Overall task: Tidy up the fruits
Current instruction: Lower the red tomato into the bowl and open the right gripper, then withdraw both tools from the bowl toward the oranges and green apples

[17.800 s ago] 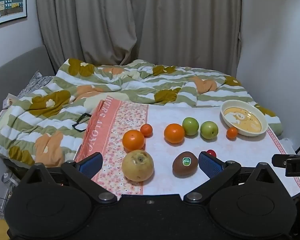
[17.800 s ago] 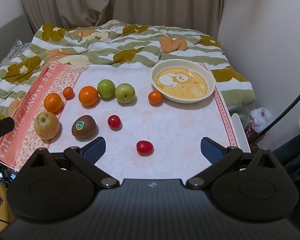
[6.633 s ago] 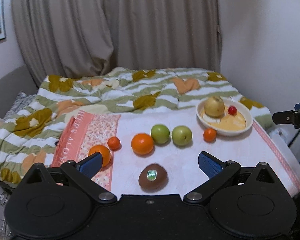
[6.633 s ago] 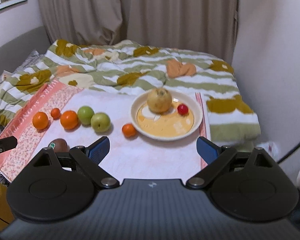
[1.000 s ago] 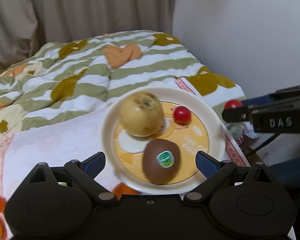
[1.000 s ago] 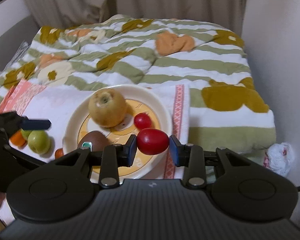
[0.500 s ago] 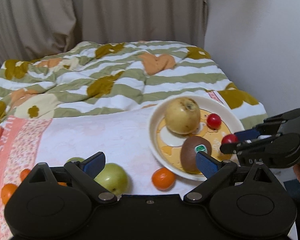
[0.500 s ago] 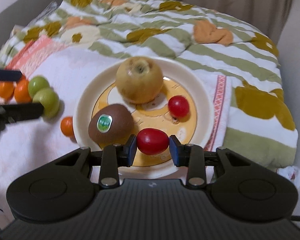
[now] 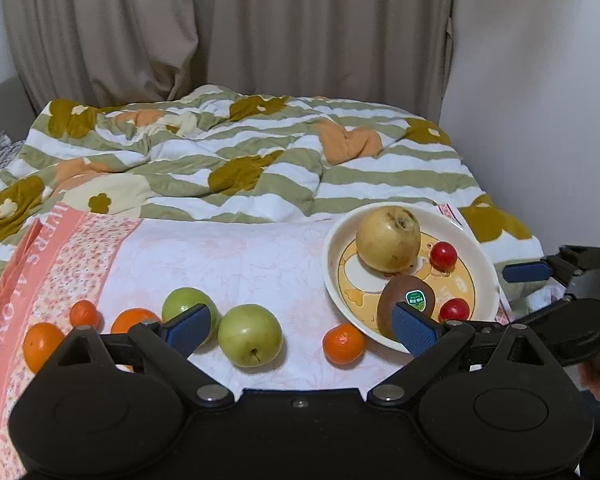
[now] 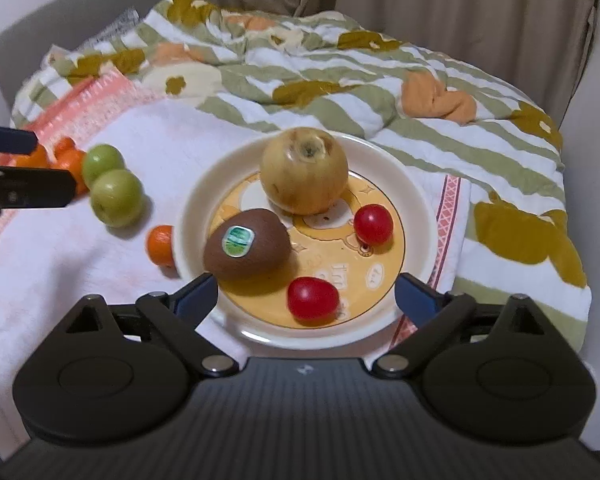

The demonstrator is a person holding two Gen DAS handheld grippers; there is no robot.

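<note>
A cream bowl [image 10: 420, 216] [image 9: 485, 272] holds a yellow pear [image 10: 304, 170], a brown kiwi [image 10: 247, 249] and two red tomatoes [image 10: 374, 224] [image 10: 313, 298]. My right gripper [image 10: 306, 294] is open, its jaws wide on either side of the near tomato, which lies in the bowl. My left gripper [image 9: 300, 326] is open and empty above the cloth, with a green apple [image 9: 250, 335] and a small orange [image 9: 343, 343] between its fingers. A second green apple [image 9: 182, 306] and more oranges [image 9: 44, 344] lie to the left.
The fruit lies on a white and pink floral cloth [image 9: 228, 256] over a low table. A rumpled striped quilt [image 9: 260, 168] covers the bed behind. A wall [image 9: 540, 100] stands close on the right and curtains [image 9: 220, 28] hang at the back.
My right gripper has opened and let go of the red tomato, which now lies in the bowl. My left gripper has drawn back to the left, away from the bowl.
</note>
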